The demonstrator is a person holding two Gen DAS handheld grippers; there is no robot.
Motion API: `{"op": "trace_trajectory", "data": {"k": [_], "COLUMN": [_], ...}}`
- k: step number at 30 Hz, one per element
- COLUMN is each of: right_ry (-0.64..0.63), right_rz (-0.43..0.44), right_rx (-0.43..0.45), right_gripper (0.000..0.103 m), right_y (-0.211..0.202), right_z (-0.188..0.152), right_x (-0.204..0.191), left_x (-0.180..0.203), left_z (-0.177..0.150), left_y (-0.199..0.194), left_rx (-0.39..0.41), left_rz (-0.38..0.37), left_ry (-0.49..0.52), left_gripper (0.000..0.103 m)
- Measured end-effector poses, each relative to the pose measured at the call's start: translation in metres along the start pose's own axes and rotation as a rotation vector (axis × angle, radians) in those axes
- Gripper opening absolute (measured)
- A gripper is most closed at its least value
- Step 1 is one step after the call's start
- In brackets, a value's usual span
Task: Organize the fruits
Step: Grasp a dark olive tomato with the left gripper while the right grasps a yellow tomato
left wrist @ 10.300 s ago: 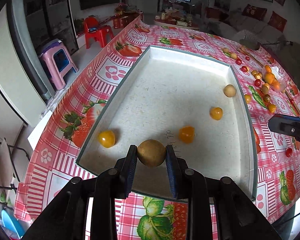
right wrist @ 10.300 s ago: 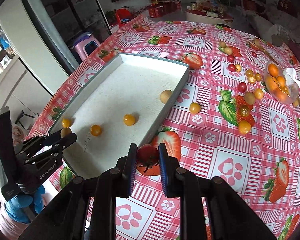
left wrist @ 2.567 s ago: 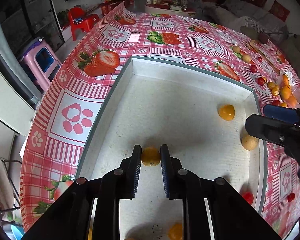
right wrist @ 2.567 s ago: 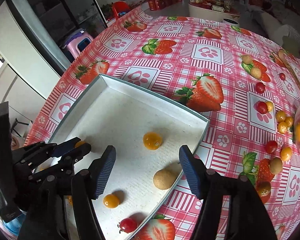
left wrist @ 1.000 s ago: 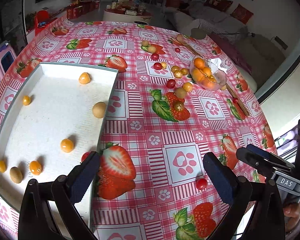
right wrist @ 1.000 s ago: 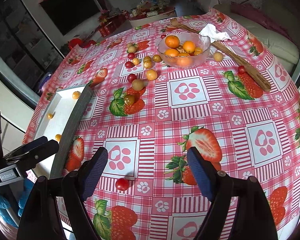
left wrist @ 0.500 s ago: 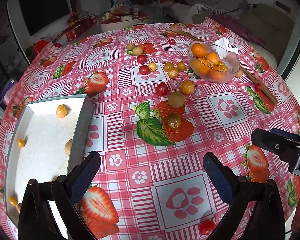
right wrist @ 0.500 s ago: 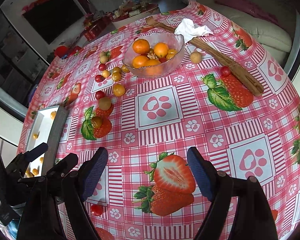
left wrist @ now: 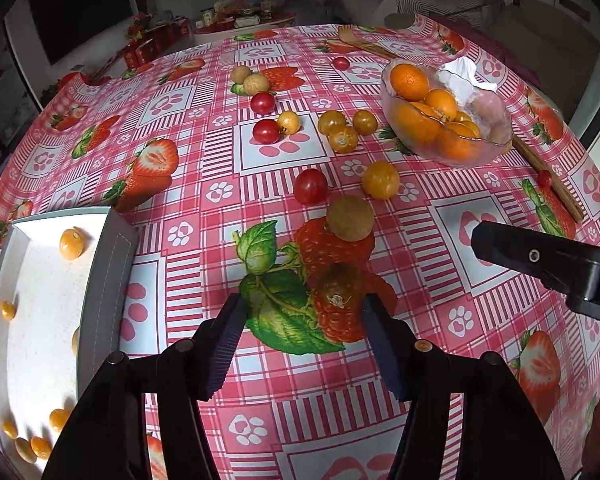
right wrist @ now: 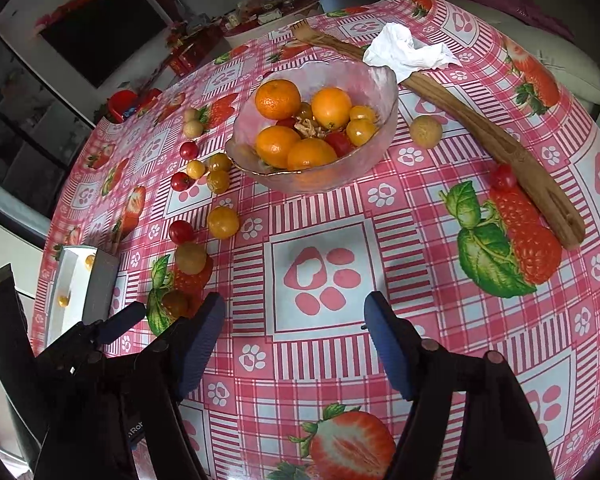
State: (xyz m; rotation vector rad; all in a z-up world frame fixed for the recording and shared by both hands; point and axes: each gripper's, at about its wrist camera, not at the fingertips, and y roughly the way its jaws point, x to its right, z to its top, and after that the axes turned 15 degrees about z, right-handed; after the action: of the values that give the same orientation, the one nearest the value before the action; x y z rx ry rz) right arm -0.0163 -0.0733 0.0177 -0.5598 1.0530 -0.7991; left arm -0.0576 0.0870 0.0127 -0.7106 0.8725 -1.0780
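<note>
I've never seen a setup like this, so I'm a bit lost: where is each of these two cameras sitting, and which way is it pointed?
Left wrist view: sits on the left tongs, looking forward and down at a brownish fruit between their open fingers; the right tongs poke in at the right edge.
Right wrist view: sits on the right tongs, open over bare tablecloth, facing the glass bowl; the left tongs show at lower left.
Shared: the glass bowl of oranges, the loose fruit, the wooden fork and the white tray.

Both wrist cams look down close over the table [left wrist: 380,32]; left faces the tray [left wrist: 108,280] side, right the bowl [right wrist: 312,128]; both share bowl and loose fruit.
</note>
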Motion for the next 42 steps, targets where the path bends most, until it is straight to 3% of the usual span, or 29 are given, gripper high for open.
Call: {"op": "trace_trajectory", "data": {"k": [2,10,13,15,17,24,27,32,36,38,40,42], "right_ry": [-0.005,-0.052,-0.079,-0.118,-0.135,-0.096,-0.081,-0.094,-0.162,-0.159,-0.170,-0.192], "right_rz": [0.011,0.006,-0.018,-0.034,-0.013,0.062,0.092,0.109,0.016,0.015,-0.006,-0.027], "right_rx": [-0.013,-0.024,-0.021,-0.029,-0.049,-0.068,-0.085,-0.098,-0.058,-0.055,-0.041,-0.036], "right_gripper": [0.063,0.059,0.047,0.039,0.021,0.019,0.009,0.009,0.013,0.033,0.047,0.047], "right_y": [0.011,0.048,0.057,0.063,0.067,0.055,0.045,0.030,0.020,0.020,0.023,0.029], "right_z": [0.006,0.027,0.033,0.034,0.034,0.020,0.005,-0.020,-0.026,-0.021,-0.015,-0.010], "right_x": [-0.004,-0.026,-0.033,-0.039,-0.043,-0.033,-0.027,-0.026,-0.033,-0.031,-0.032,-0.034], "left_x": [0.001,0.002,0.003,0.003,0.004,-0.005,-0.008,-0.015,-0.022,-0.024,-0.025,-0.026], "left_z": [0.000,0.004,0.005,0.006,0.006,-0.003,-0.012,-0.031,-0.039,-0.040,-0.041,-0.042], "left_y": [-0.001,0.002,0.003,0.003,0.002,-0.001,-0.006,-0.015,-0.017,-0.018,-0.018,-0.017], "left_rx": [0.010,0.033,0.041,0.048,0.052,0.055,0.056,0.052,0.048,0.047,0.045,0.045], "left_rz": [-0.011,-0.015,-0.016,-0.021,-0.032,-0.098,-0.114,-0.125,-0.120,-0.117,-0.116,-0.117], "left_ry": [-0.001,-0.014,-0.017,-0.022,-0.021,-0.026,-0.025,-0.034,-0.050,-0.054,-0.058,-0.061], "left_gripper": [0.054,0.054,0.054,0.046,0.024,0.024,0.024,0.024,0.024,0.024,0.024,0.024]}}
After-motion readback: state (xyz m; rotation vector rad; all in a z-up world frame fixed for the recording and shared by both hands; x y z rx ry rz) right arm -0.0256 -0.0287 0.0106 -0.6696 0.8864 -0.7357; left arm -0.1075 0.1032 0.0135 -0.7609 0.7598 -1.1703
